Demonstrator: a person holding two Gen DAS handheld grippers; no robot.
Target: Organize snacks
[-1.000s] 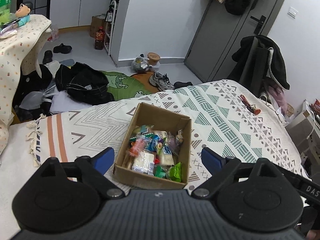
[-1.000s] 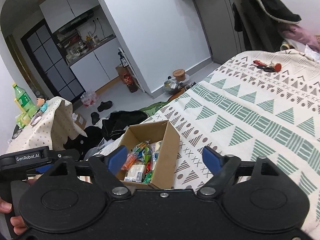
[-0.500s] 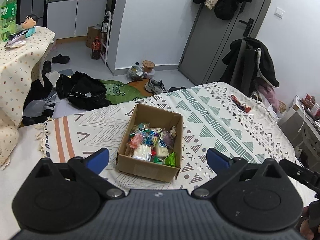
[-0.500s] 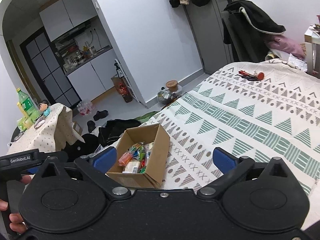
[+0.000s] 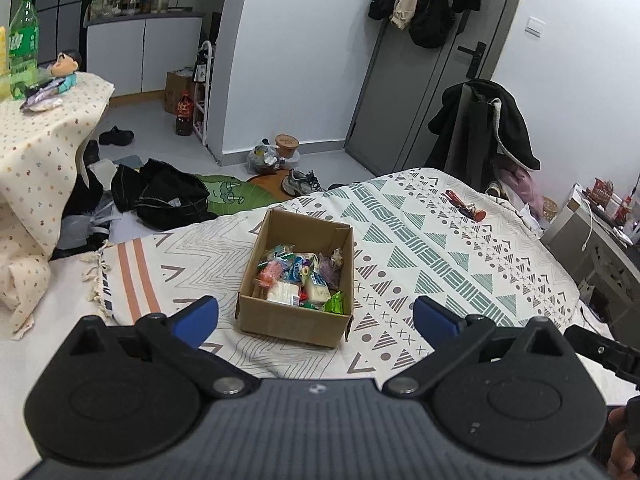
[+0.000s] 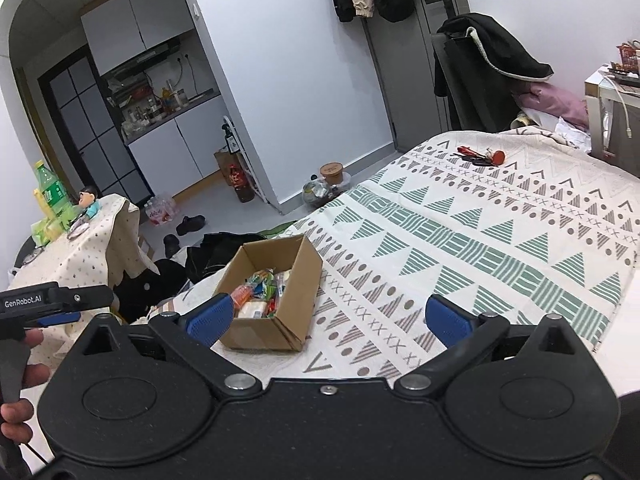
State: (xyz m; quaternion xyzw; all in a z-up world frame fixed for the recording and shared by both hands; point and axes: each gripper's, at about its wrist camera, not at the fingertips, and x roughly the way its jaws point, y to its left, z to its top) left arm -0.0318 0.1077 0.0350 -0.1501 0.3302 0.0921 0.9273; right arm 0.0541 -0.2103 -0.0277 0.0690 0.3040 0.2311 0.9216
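An open cardboard box (image 5: 294,322) (image 6: 298,270) sits on the patterned bedspread, filled with several wrapped snacks (image 5: 300,278) (image 6: 260,294). My left gripper (image 5: 316,316) hangs in front of the box, pulled back from it, its blue pads wide apart and nothing between them. My right gripper (image 6: 328,316) is open too, nothing in its jaws, with the box ahead and to its left. In the right wrist view the left gripper's body (image 6: 48,306) shows at the left edge, held by a hand.
The bedspread (image 5: 440,264) stretches right and far; red-handled items (image 5: 464,206) (image 6: 480,157) lie near its far edge. A cloth-covered side table (image 5: 44,136) with a green bottle stands left. Clothes and shoes litter the floor (image 5: 160,196). A coat-draped chair (image 5: 484,128) stands by the door.
Both grippers have drawn back and slightly up from the box, which now looks smaller and farther. Their blue pads have spread wider apart.
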